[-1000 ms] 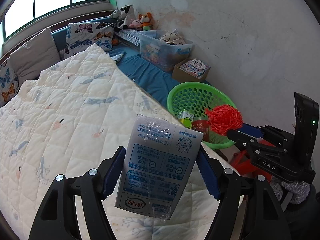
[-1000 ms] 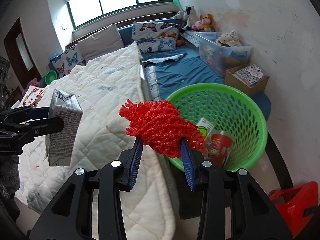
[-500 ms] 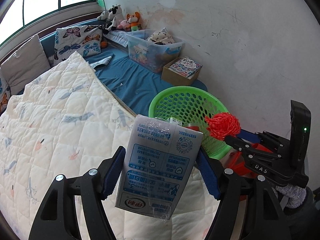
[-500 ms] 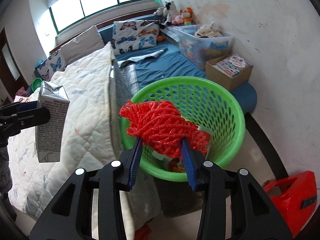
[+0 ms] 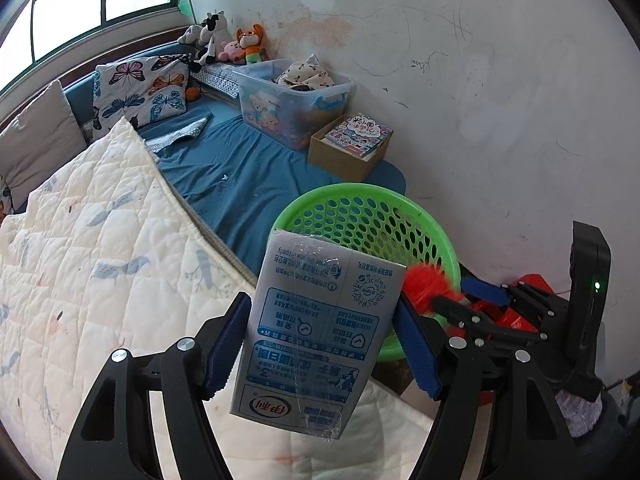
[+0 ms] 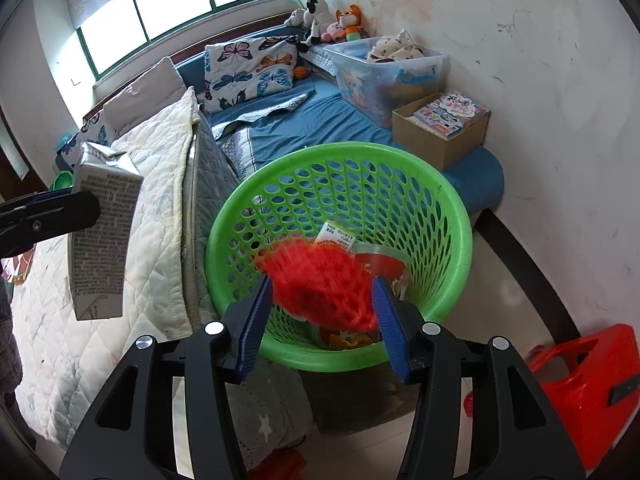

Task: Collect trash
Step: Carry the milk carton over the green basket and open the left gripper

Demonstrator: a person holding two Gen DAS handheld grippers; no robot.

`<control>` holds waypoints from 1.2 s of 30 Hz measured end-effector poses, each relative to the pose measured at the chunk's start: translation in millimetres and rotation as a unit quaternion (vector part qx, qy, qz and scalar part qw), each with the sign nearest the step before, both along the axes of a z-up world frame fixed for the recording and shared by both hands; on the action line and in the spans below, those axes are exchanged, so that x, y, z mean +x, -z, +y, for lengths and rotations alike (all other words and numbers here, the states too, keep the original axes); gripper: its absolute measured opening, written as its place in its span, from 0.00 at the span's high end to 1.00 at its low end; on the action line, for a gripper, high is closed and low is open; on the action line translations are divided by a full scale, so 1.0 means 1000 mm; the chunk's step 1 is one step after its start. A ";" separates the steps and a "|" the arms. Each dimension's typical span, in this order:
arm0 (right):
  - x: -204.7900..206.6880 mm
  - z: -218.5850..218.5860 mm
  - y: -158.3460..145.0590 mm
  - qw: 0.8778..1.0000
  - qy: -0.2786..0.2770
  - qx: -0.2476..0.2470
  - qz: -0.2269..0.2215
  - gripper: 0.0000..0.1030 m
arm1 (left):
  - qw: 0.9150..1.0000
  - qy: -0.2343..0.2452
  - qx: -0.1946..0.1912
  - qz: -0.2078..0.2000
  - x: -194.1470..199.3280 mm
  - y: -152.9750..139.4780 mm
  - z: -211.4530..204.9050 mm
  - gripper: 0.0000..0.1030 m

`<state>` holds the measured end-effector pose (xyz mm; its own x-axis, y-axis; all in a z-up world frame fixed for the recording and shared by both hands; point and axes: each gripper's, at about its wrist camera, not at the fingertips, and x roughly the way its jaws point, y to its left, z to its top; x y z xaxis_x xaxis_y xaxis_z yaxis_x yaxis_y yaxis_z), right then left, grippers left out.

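Note:
My left gripper is shut on a grey-blue milk carton, held upright over the quilt's edge, just left of the green mesh basket. In the right wrist view the carton hangs to the left of the basket. My right gripper is above the basket's near rim, its jaws opening. A red net ball, blurred, is slipping down between the pads into the basket. Wrappers and a red cup lie in the basket.
The white quilted bed lies to the left, with a blue mattress behind the basket. A clear storage box and a cardboard box of books stand by the wall. A red plastic thing sits on the floor at right.
Both grippers moved toward the basket, the right one now over it. The right jaws have spread and the red net ball has sunk and blurred. The left still grips the carton.

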<state>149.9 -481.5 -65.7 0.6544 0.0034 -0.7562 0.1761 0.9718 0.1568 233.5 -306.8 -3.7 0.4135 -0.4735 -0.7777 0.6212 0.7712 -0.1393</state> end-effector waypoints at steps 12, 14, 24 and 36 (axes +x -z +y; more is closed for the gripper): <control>-0.003 -0.008 0.003 1.000 0.005 0.003 -0.002 0.37 | 1.000 0.006 0.002 0.008 0.012 0.009 -0.029 0.33; -0.006 -0.009 0.001 1.000 0.004 0.003 -0.005 0.35 | 1.000 0.006 0.001 0.009 0.013 0.012 -0.032 0.33; -0.016 -0.011 -0.003 1.000 0.005 0.000 -0.012 0.27 | 1.000 0.010 0.000 0.019 0.017 0.021 -0.048 0.33; -0.025 -0.006 -0.006 1.000 0.003 0.002 -0.018 0.27 | 0.999 0.018 -0.012 0.030 0.019 0.025 -0.054 0.31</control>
<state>125.0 -487.8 -60.0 0.6812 0.0021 -0.7321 0.1759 0.9702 0.1665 252.6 -360.6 -29.0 0.3490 -0.5072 -0.7880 0.6392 0.7438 -0.1956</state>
